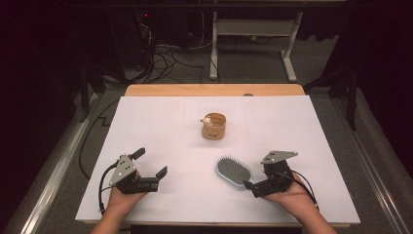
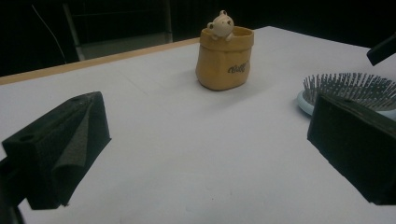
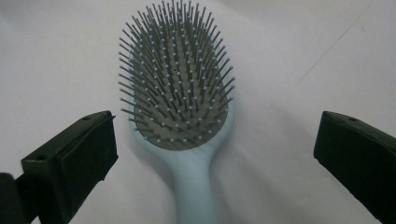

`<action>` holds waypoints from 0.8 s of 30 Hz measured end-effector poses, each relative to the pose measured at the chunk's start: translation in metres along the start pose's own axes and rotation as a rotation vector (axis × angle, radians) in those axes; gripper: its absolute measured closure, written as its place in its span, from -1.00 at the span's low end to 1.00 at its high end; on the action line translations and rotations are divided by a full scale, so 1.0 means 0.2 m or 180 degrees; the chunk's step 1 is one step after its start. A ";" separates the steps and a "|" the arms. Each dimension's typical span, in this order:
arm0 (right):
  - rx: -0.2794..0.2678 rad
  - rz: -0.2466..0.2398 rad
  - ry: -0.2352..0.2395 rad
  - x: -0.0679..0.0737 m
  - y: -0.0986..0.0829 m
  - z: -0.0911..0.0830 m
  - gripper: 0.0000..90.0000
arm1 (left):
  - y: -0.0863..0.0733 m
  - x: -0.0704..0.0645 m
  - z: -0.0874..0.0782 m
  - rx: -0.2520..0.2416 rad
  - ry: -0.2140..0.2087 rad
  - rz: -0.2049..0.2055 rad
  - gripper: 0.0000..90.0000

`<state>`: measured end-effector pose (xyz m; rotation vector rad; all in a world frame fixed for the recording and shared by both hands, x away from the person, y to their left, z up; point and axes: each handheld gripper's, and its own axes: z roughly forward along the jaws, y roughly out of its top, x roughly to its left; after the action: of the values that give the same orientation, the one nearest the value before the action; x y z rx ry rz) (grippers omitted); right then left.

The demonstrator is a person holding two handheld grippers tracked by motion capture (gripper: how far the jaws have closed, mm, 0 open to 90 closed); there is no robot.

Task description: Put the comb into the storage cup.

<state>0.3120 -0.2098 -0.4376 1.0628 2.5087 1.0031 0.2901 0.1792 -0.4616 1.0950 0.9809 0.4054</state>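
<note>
Lying bristles-up on the white table (image 1: 160, 122), the pale blue hairbrush (image 1: 233, 171) sits at the near right, its oval head angled toward the far left and its handle running back toward the person's right hand, which looks like the reason the right gripper (image 1: 257, 185) has been brought in from that end. In the right gripper view the brush (image 3: 180, 93) lies squarely between the two black jaws, which stand wide apart with bare table on either side of the handle, so nothing is held yet; lining the jaws up along the handle would let them close across its narrow part rather than on the spiky pad. The left gripper (image 1: 152, 170) rests at the near left, well apart from the brush, its jaws also spread wide and holding nothing; it seems to be waiting rather than reaching. Its own view looks across the table to the tan pouch-shaped cup (image 2: 225, 58) with a small bear figure (image 2: 221, 24) peeking over its rim, standing upright near the middle and farther off than the brush (image 2: 348, 88). My guess is that the cup, with its open top, is where the brush is meant to go
</note>
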 end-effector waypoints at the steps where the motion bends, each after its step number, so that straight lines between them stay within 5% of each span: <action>1: 0.0021 -0.0017 0.0003 0.00 0.00 0.00 -1.00 | 0.00 0.00 0.00 -0.0005 -0.0008 -0.0005 -1.00; 24: 0.0287 -0.0235 0.0072 0.05 0.12 0.12 -1.00 | 0.00 0.00 0.00 -0.0022 -0.0027 -0.0035 -1.00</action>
<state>0.3290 -0.1773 -0.4385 0.9803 2.6131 0.8944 0.2901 0.1793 -0.4609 1.0838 0.9771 0.3946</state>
